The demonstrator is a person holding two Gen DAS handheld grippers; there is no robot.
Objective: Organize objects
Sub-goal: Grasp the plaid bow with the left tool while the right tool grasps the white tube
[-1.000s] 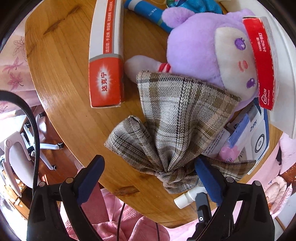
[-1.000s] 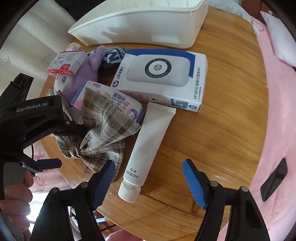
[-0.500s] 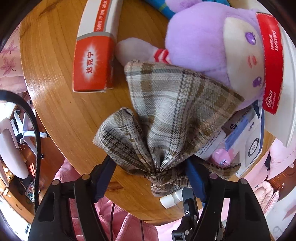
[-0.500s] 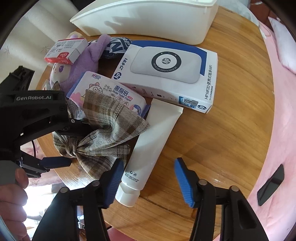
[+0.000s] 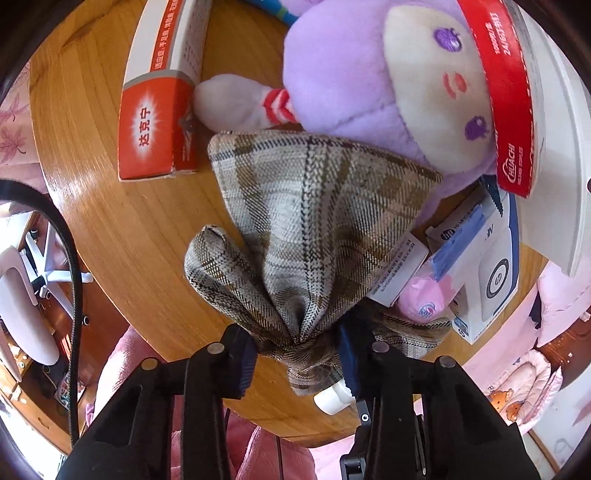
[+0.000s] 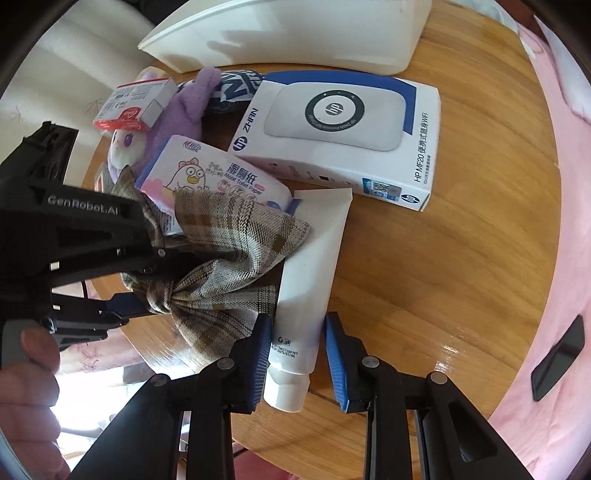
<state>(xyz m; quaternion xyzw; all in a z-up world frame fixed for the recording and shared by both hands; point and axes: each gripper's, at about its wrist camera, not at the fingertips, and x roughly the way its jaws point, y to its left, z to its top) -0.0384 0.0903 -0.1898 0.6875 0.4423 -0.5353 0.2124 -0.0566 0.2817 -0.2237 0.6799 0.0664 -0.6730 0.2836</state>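
Both grippers have narrowed from wide open a second ago; left wrist view: the left gripper [image 5: 297, 350] is closing on the knot of the plaid bow [image 5: 314, 236], pads pinching the gathered middle, likely because it gives the firmest hold, with the bow draped over the purple plush doll [image 5: 369, 74] on the round wooden table [image 5: 110, 221]. Right wrist view: the right gripper [image 6: 297, 349] is closing around the white tube [image 6: 314, 266] near its cap, left pad touching, right pad just clear, the tube flat beside the bow and below the HP box [image 6: 340, 136].

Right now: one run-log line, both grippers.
left gripper: closing, pads pinching plaid bow at its knot | right gripper: closing, white tube between jaws, right pad not touching | bin: behind
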